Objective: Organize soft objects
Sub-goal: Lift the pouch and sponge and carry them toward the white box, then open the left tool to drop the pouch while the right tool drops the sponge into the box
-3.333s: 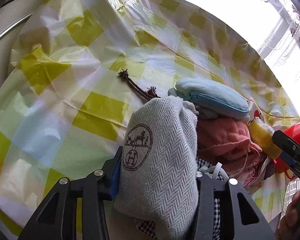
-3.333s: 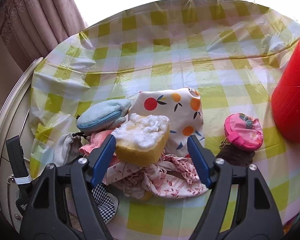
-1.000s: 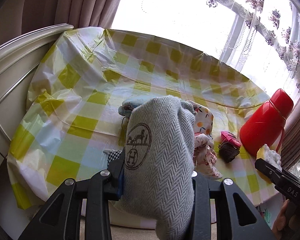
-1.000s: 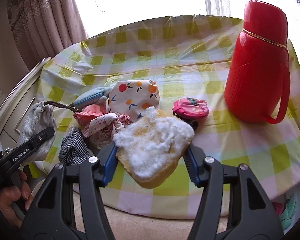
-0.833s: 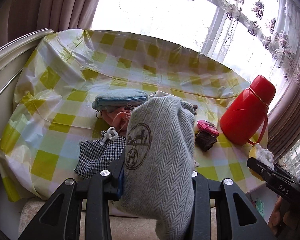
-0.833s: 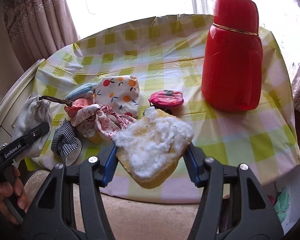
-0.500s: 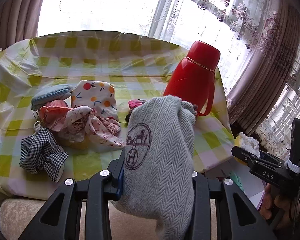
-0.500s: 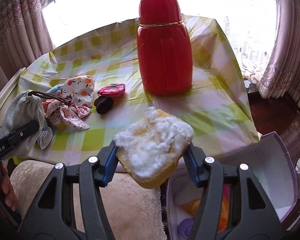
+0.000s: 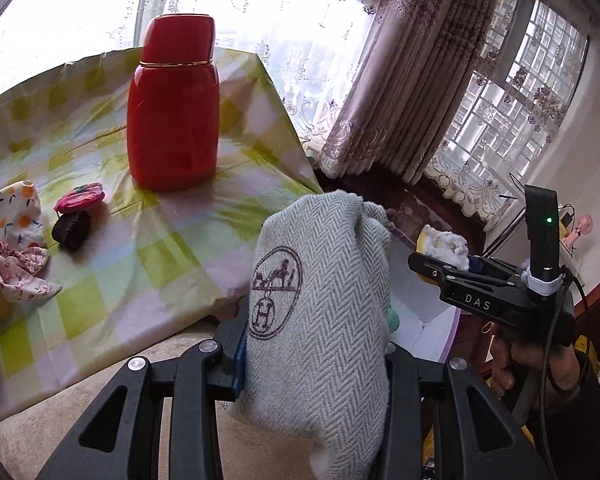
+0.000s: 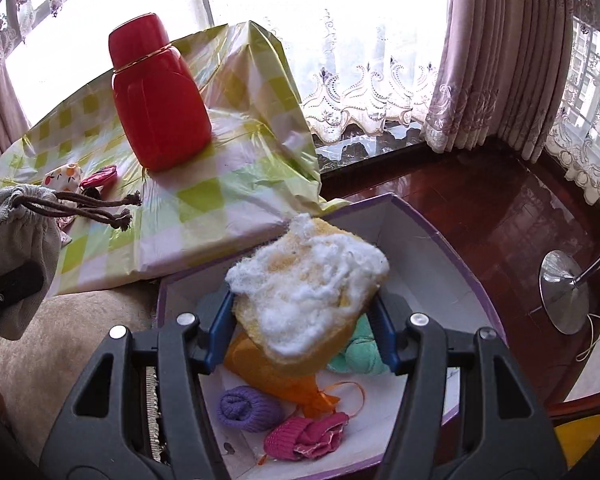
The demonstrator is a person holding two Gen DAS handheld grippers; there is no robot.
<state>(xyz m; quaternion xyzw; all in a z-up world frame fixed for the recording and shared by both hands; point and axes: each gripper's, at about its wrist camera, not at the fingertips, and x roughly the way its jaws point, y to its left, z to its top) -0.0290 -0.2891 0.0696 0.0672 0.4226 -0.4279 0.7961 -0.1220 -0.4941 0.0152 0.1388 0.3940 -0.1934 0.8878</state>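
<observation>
My left gripper [image 9: 314, 354] is shut on a grey herringbone drawstring pouch [image 9: 320, 320] with a round horse-carriage stamp, held beyond the table's edge. My right gripper [image 10: 304, 320] is shut on a yellow plush piece with white stuffing [image 10: 306, 292], above a white box with a purple rim [image 10: 432, 240] on the floor. In the box lie a purple rolled sock [image 10: 248, 408], a pink knit piece [image 10: 304, 436], an orange cloth [image 10: 276, 380] and a mint green cloth [image 10: 360, 352]. The same pouch [image 10: 16, 240] shows at the left of the right wrist view, cords dangling.
A red thermos [image 9: 174, 108] stands on the yellow-checked tablecloth [image 9: 140, 248]. A pink coin purse [image 9: 80, 198], a fruit-print pouch [image 9: 12, 212] and floral cloth [image 9: 16, 268] remain on the table. Dark wood floor, curtains and a metal lamp base [image 10: 564, 292] lie to the right. A beige cushion sits below.
Both grippers have swung right, away from the table's pile toward the box on the floor, each keeping its hold. The box has come under the right gripper.
</observation>
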